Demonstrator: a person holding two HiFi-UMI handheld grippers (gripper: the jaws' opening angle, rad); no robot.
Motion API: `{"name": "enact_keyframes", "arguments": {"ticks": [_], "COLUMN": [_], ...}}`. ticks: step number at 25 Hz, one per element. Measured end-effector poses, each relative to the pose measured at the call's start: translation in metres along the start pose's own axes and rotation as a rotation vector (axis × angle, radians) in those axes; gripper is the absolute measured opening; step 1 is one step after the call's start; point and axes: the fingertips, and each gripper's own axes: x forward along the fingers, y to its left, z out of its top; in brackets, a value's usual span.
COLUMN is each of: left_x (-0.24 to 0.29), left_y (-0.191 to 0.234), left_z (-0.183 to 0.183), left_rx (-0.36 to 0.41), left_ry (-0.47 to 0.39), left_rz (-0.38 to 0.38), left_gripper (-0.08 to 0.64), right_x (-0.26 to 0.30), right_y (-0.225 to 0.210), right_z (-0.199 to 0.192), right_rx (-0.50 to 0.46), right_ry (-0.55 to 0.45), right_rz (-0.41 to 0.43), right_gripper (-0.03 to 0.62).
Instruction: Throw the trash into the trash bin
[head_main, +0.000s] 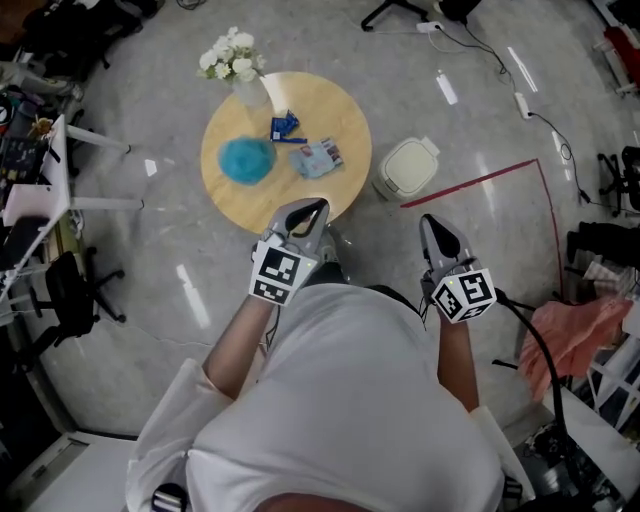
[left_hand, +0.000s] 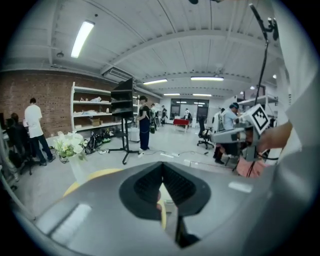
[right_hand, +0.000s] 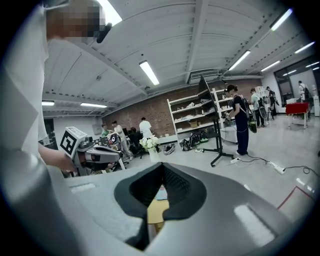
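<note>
- The counter (head_main: 250, 205) is a round top of smooth, pale wood. All the trash lies on it, along with a vase of white flowers (head_main: 233, 58).
- The trash bin (head_main: 407, 167) is white, rounded plastic and its lid looks down. It stands on the floor just beside the counter's right edge.
- The blue wad (head_main: 246, 160) looks fluffy, and probably soft and very light. I'd pinch deep into its bulk.
- The crumpled packet (head_main: 318, 157) is thin film, likely light and slippery. A raised fold is the place to take it.
- The small blue wrapper (head_main: 285, 126) lies flattish, so I'd catch it by an edge.
- The left gripper (head_main: 316, 205) and right gripper (head_main: 429, 221) both have jaws closed tip to tip, holding nothing. Both are short of the counter.
</note>
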Motion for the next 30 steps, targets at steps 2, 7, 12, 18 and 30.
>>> {"name": "enact_keyframes", "arguments": {"ticks": [2,7,12,18,30], "left_x": [0.003,0.011,0.028,0.051,0.11], "left_y": [0.014,0.033,0.041,0.039,0.047], "left_z": [-0.002,-0.007,-0.012,-0.019,-0.067], "left_rx": [0.011,0.006,-0.017,-0.018,0.0], "left_ry": [0.009,0.014,0.027,0.026,0.139], "left_rz": [-0.001,-0.044,-0.063,-0.051,0.067], "left_gripper": [0.006,0.006,0.006,0.006,0.006], "right_x": [0.011,0.032,0.047,0.065,0.113], "right_y": [0.0,-0.005,-0.02,-0.058,-0.152], "right_z": [-0.001,-0.003,-0.014,-0.034,-0.115], "right_rx": [0.006,0.02,0.035,0.053,0.11], "right_ry": [0.005,0.018,0.054,0.098,0.241], "right_rz": [-0.015,-0.057,-0.083,-0.117,-0.06], "right_gripper": [-0.002,-0.001,-0.002,-0.001,-0.001]}}
